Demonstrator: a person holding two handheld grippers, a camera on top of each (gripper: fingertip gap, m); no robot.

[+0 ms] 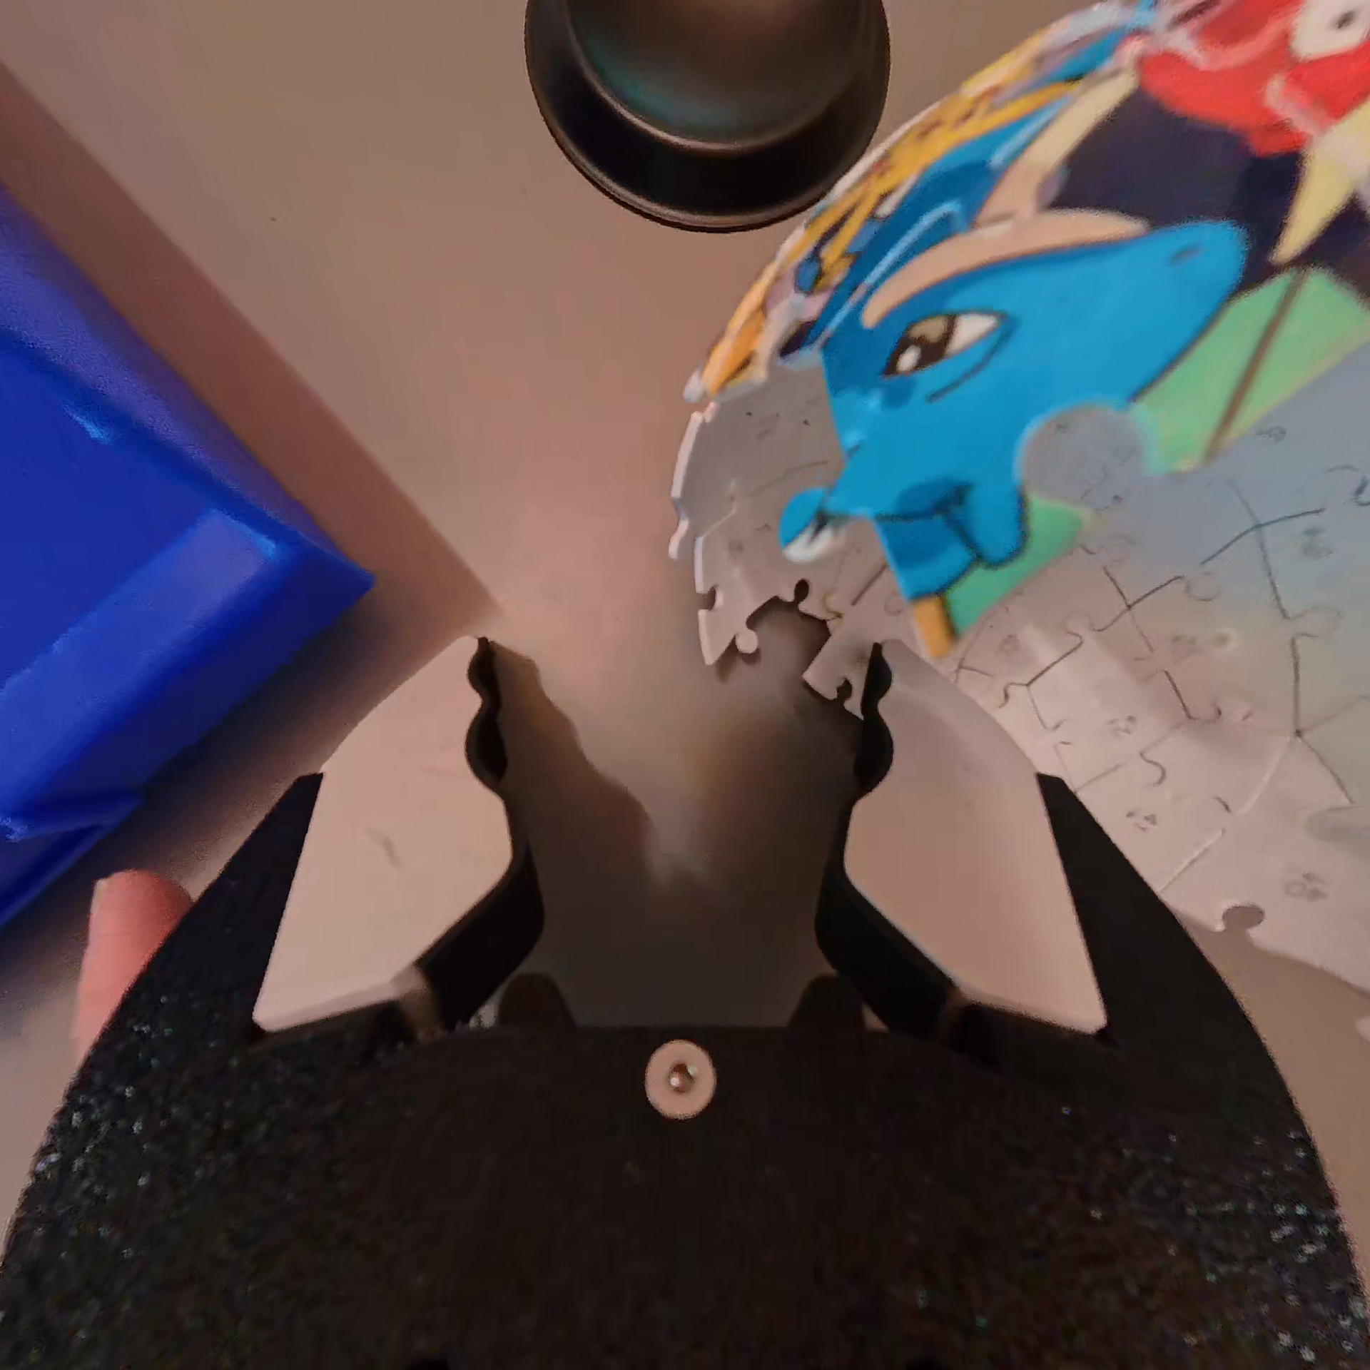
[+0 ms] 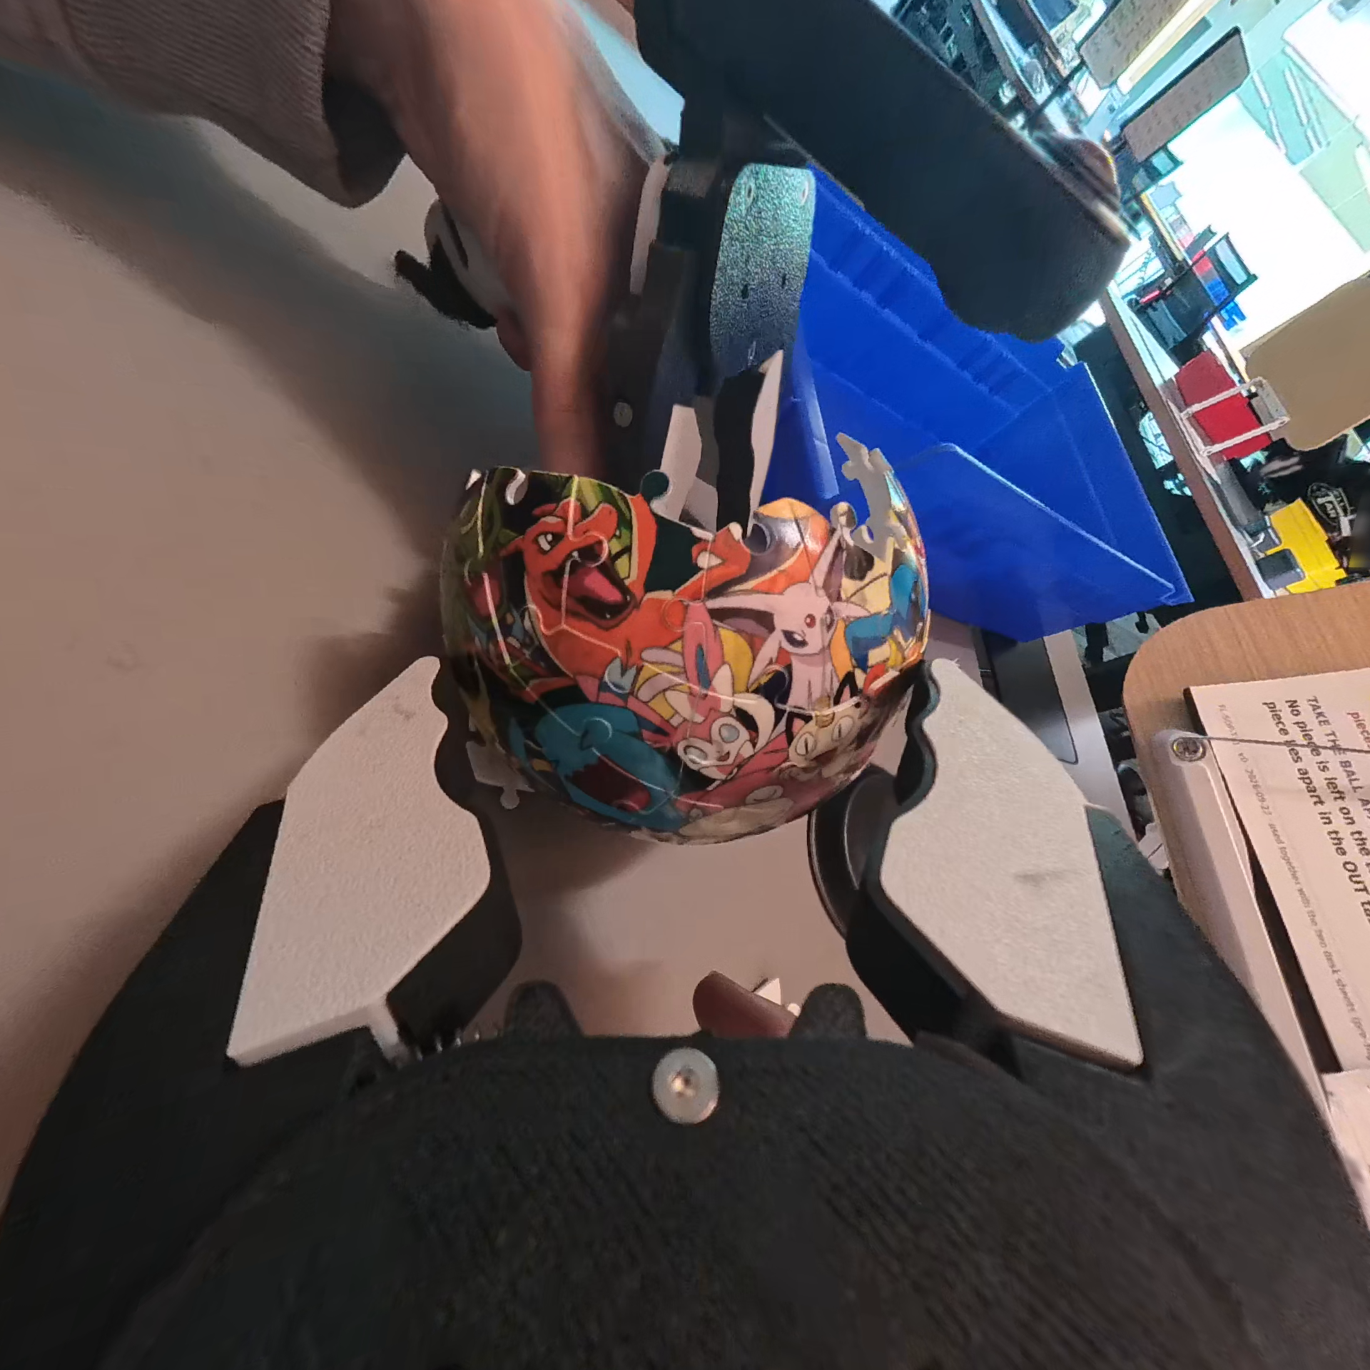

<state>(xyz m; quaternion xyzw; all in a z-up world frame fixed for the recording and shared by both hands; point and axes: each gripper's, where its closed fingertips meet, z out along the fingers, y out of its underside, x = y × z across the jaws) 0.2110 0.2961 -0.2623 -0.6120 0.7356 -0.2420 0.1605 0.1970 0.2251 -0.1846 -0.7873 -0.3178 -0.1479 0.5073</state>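
Gripping a half-open puzzle ball (image 2: 682, 652) between its two fingers, the right claw (image 2: 682, 734) is seen clamped on the shell's sides just above the pale desk (image 2: 185, 519). The ball is a partial sphere of interlocking curved pieces, glossy and printed outside with bright cartoon creatures in orange, pink, blue and green; its upper edge is jagged where pieces are missing.

In the left wrist view the same ball (image 1: 1075, 482) is shown from the open side: the inside is matt grey-white, with faint marks on the pieces, and a patch of the printed outer face is visible beyond it. The left claw (image 1: 678, 667) is held apart, its right fingertip (image 1: 875, 682) at the ragged rim, touching or just beside it. A dark round stand (image 1: 704, 111) with a raised centre lies on the desk beyond, seen only here.

A blue plastic bin (image 1: 111, 593) with smooth ribbed walls is found at the left in that view and behind the ball in the right wrist view, where a hand (image 2: 534, 207) on the left claw and a printed sheet (image 2: 1297, 815) on a wooden surface are also shown.
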